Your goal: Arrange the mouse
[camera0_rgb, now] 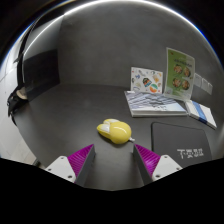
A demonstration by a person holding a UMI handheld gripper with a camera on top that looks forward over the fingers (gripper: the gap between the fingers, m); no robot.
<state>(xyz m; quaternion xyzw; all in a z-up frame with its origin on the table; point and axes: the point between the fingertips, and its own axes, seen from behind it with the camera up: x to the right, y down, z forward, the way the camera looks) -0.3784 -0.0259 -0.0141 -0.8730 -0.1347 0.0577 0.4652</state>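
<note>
A yellow mouse [115, 131] lies on the dark grey table [70, 120], just ahead of my fingers and slightly right of the middle of the gap. My gripper [113, 158] is open and empty, its magenta pads [82, 157] spread wide on either side. The mouse is apart from both fingers.
A grey mouse pad [184, 135] lies to the right of the mouse. Beyond it are a stack of papers and booklets [155, 101], a green printed sheet [180, 72] standing against the wall, and a black object [40, 75] at the far left.
</note>
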